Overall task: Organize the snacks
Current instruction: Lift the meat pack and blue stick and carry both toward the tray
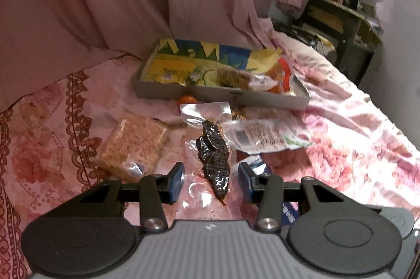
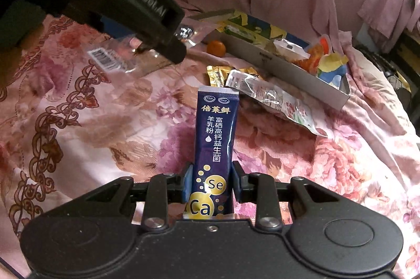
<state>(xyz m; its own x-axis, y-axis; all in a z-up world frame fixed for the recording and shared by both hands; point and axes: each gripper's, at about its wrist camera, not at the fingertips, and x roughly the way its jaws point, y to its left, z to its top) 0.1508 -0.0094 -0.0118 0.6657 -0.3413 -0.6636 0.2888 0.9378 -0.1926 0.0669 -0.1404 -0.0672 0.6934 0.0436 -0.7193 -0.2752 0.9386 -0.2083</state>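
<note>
The blue packet sticks up between the jaws of the right gripper. The jaws squeeze it on both sides, so it is held. It is up over the flowery bedspread, not yet in the box.

The left gripper has a clear bag with dark dried meat between its jaws. There is a gap on each side of the meat, and I cannot tell if the pads press the clear edges of the bag. From the right camera the bag seems to hang from that gripper above the bed, so I think it is held, but I am not sure.

The box sits further back on the bed. Some snacks are already inside it, like yellow and orange packs.

More snacks still lie on the bed outside the box. There is a crunchy rice bar, a shiny white packet, a gold packet and a small orange just beside the box.

So the job looks partly done. I think the two snacks at the grippers go in next, then the rest.
</note>
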